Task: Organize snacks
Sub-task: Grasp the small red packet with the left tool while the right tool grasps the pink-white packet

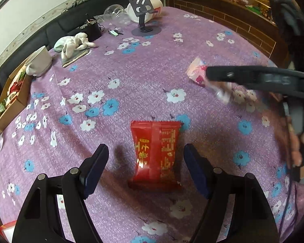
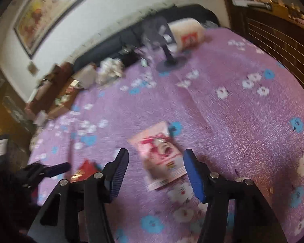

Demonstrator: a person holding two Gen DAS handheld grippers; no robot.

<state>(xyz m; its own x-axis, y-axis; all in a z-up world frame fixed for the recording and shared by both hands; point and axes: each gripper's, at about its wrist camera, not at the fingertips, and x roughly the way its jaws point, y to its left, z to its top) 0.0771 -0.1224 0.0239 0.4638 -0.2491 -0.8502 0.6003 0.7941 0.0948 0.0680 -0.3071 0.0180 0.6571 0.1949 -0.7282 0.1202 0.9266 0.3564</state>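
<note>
A red snack packet (image 1: 155, 154) lies flat on the purple flowered tablecloth (image 1: 131, 77). My left gripper (image 1: 146, 149) hovers over it, open, one finger on each side and neither pad touching. A pink snack packet (image 2: 164, 162) lies on the cloth between the fingers of my right gripper (image 2: 156, 154), which is open too, its pads clear of the wrapper. In the left wrist view the pink packet (image 1: 196, 73) shows partly under a right finger (image 1: 243, 77). The right wrist view is blurred and shows a corner of the red packet (image 2: 87, 169) beside a left fingertip (image 2: 58, 168).
An open cardboard box (image 1: 12, 109) with several snacks in it stands at the table's left edge, a white bowl (image 1: 39, 60) behind it. At the far side are a crumpled cloth (image 1: 75, 42), a phone stand (image 1: 141, 10) and a white tub (image 1: 155, 5) on its side. A wooden cabinet (image 1: 233, 20) borders the right.
</note>
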